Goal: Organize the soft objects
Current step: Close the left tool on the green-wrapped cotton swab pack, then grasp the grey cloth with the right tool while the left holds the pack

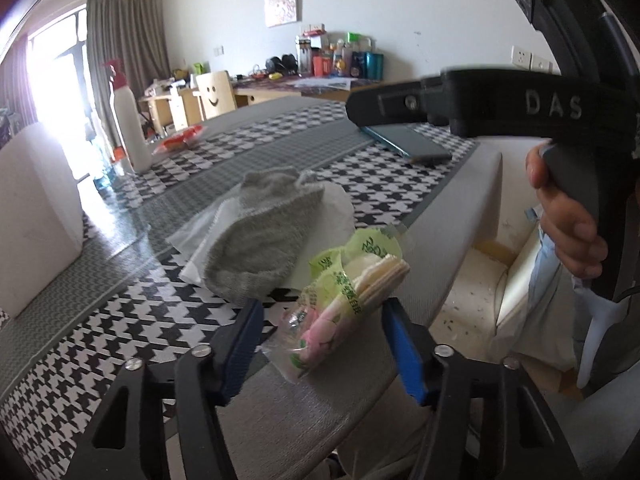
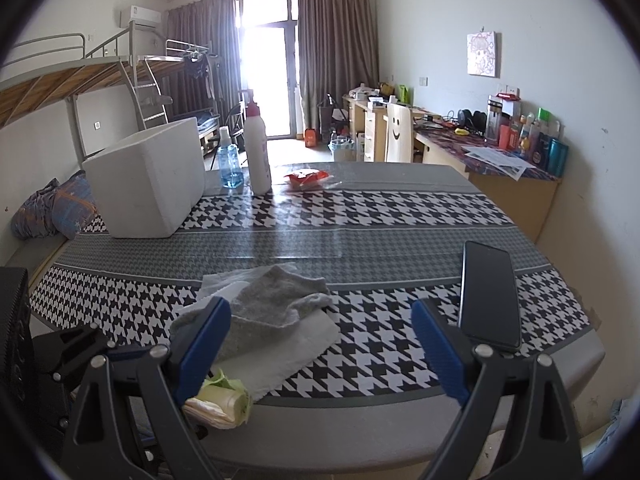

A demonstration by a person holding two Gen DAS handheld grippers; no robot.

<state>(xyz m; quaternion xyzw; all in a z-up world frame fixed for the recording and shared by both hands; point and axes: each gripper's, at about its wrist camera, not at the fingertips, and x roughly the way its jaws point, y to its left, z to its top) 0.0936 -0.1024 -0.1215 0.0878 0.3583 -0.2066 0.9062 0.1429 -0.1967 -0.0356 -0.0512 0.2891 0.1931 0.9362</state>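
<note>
Two blue jaws of your left gripper [image 1: 320, 344] stand open around the tissue pack [image 1: 340, 304] at the table [image 1: 360, 392] edge, at 6 o'clock from the grey sock [image 1: 256, 236], not yet pressing it. If you close off-centre, the slippery wrapper may slide off the edge; your right gripper [image 2: 320, 344] is open and empty.

Crumpled grey knitted sock [image 1: 256, 236] lies flat atop white paper napkins [image 1: 336, 208], just ahead of the left tool's tips. Green-printed plastic tissue pack [image 1: 352, 280], opened, white sheets showing, sits between those tips at table edge.
</note>
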